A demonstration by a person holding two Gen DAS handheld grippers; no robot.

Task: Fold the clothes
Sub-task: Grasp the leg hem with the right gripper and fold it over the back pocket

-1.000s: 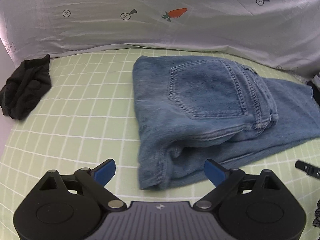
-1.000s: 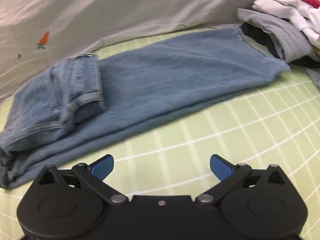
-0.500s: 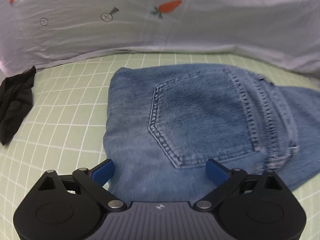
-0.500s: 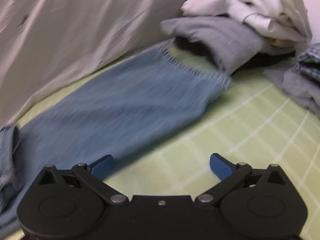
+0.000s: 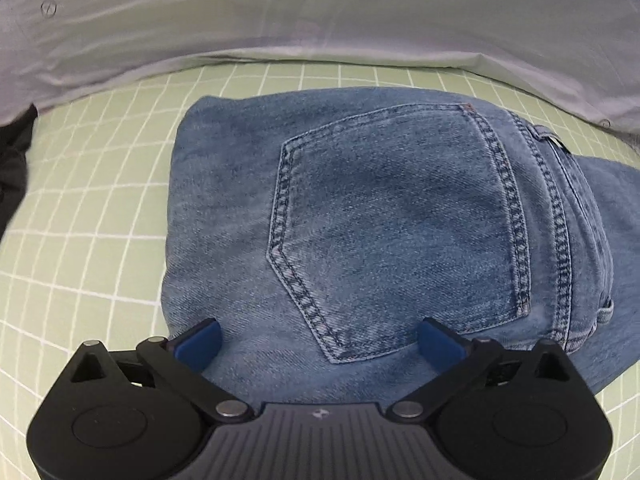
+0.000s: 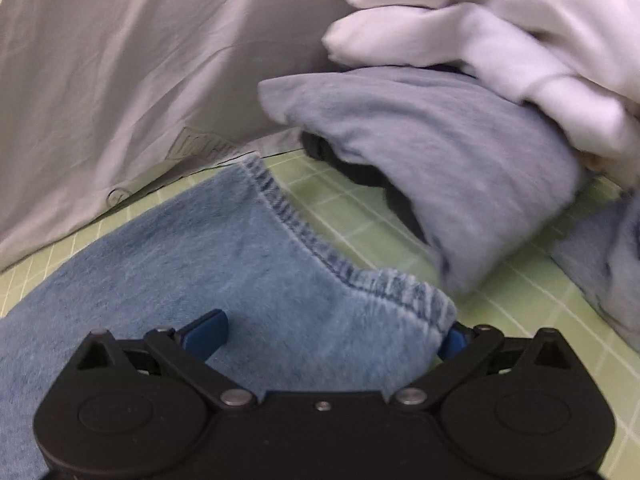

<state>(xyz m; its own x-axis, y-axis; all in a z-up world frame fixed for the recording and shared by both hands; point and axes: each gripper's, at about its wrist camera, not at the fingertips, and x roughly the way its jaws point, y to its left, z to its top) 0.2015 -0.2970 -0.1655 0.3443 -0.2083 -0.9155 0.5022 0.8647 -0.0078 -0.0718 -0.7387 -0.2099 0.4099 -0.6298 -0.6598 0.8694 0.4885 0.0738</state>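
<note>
The jeans (image 5: 380, 216) lie flat on the green grid sheet (image 5: 88, 216), seat end folded over, back pocket (image 5: 400, 232) up. The left gripper (image 5: 318, 340) hovers over the seat, jaws opening, gripping nothing. The right gripper (image 6: 326, 338), spread wide, straddles the leg hem (image 6: 360, 280); contact appears absent, though blur obscures it. Pinch both hem layers squarely, then carry them toward the seat.

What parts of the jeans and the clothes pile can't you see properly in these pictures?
- Left wrist view: the jeans run off the right edge, and the left claw, its jaws opening, covers their near edge.
- Left wrist view: a black cloth is cut off by the left edge.
- Right wrist view: the right claw hides the hem corner; the clothes pile is blurred and cut off.
</note>
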